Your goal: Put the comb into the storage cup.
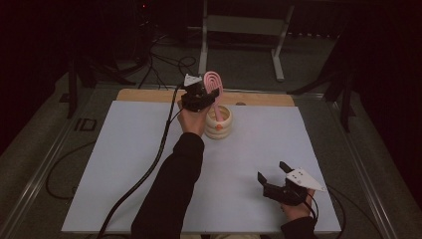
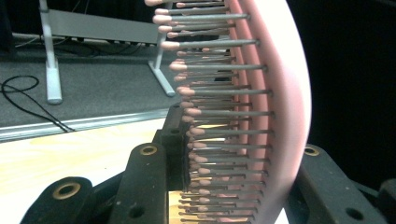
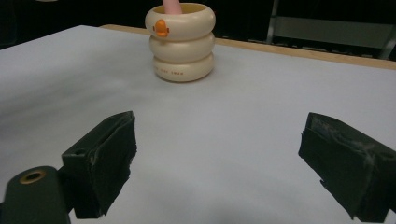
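One cream holder [image 1: 219, 123], shaped like three stacked rings with a small orange mark on its top ring, stands on the white sheet [image 1: 124, 164] near the table's far edge; a pink brush [image 1: 214, 89] has its handle down inside it, head raised above the rim; what else the holder contains cannot be made out, since its inside is hidden in the high view by the hand and in the right gripper view by the near wall. The left gripper [image 1: 206, 94] is clamped on the brush head; in its own view the black jaws press from both sides, one against the pink back [image 2: 285, 93], the other on the bristle side, where rows of grey pins with pink tips [image 2: 224, 112] run across; the head's top and bottom are cut off by the frame there. The right gripper [image 1: 272, 175] sits low near the sheet's front right corner, well apart from the holder, jaws spread wide with nothing between them [image 3: 215, 168]; in its view the holder [image 3: 181, 42] stands ahead, just the handle's stub [image 3: 172, 6] showing above the rim; the room beyond the table is dark, a grey frame [image 1: 239, 30] and floor cables faintly visible.
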`<move>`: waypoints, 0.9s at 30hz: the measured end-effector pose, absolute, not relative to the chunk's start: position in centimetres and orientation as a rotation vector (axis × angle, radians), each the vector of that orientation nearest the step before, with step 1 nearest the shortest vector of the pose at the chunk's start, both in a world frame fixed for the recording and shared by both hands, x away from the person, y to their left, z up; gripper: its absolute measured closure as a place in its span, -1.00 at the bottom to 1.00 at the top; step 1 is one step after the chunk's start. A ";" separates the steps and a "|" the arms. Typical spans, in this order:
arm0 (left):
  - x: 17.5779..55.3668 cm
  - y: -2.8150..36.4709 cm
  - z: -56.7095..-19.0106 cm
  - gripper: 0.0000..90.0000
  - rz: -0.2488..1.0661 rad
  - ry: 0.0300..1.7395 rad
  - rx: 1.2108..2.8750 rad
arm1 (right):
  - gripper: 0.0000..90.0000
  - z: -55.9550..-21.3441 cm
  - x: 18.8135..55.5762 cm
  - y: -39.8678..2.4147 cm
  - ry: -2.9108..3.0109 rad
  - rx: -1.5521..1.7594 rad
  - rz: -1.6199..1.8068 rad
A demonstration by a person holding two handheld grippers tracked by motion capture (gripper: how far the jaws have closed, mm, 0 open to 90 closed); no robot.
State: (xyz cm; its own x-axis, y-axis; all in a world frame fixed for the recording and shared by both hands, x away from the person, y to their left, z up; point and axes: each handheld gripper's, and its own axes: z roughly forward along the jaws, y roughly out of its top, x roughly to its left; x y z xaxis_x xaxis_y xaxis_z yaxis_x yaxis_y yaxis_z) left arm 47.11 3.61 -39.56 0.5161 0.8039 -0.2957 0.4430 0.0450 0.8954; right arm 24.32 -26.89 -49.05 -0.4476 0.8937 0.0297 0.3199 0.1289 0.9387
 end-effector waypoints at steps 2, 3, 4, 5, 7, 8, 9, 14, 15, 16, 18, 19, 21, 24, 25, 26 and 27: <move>47.1 3.6 -39.6 0.43 0.381 1.098 1.586 | -0.77 -49.0 24.3 -26.9 1.848 1.168 1.318; 47.1 3.6 -39.6 0.43 0.381 1.098 1.586 | -0.77 -49.0 24.3 -26.9 1.848 1.169 1.318; 47.1 3.6 -39.7 0.43 0.381 1.098 1.586 | -0.77 -49.0 24.3 -26.9 1.847 1.170 1.318; 47.1 3.6 -39.9 0.43 0.374 1.101 1.579 | -0.77 -49.0 24.3 -26.9 1.847 1.170 1.320; 47.0 3.6 -40.1 0.43 0.372 1.107 1.581 | -0.77 -49.0 24.3 -26.9 1.848 1.169 1.318; 47.0 3.6 -40.1 0.43 0.372 1.107 1.581 | -0.77 -49.0 24.3 -26.9 1.848 1.169 1.318; 47.0 3.6 -40.1 0.43 0.372 1.107 1.581 | -0.77 -49.0 24.3 -26.9 1.848 1.169 1.318; 47.0 3.8 -40.6 0.43 0.367 1.116 1.581 | -0.77 -49.0 24.3 -26.9 1.848 1.169 1.315; 47.0 3.8 -40.6 0.43 0.367 1.116 1.581 | -0.77 -49.0 24.3 -26.9 1.848 1.169 1.315; 47.0 3.7 -40.6 0.43 0.365 1.115 1.583 | -0.77 -49.0 24.3 -26.9 1.848 1.170 1.313; 47.0 3.6 -40.7 0.43 0.363 1.115 1.582 | -0.77 -49.0 24.3 -26.8 1.846 1.170 1.314; 47.0 3.6 -40.7 0.43 0.363 1.115 1.582 | -0.77 -49.0 24.3 -26.8 1.846 1.170 1.314; 47.0 3.5 -40.7 0.43 0.361 1.113 1.584 | -0.77 -49.0 24.3 -26.8 1.846 1.170 1.315; 47.0 3.4 -40.9 0.43 0.360 1.115 1.583 | -0.77 -49.0 24.3 -26.9 1.848 1.171 1.318; 47.0 3.3 -40.9 0.43 0.359 1.114 1.584 | -0.77 -49.0 24.3 -26.9 1.848 1.170 1.317; 47.0 3.3 -40.9 0.43 0.359 1.114 1.585 | -0.77 -49.0 24.3 -26.9 1.848 1.171 1.316; 47.0 3.3 -40.9 0.43 0.360 1.114 1.585 | -0.77 -49.0 24.3 -26.9 1.848 1.171 1.316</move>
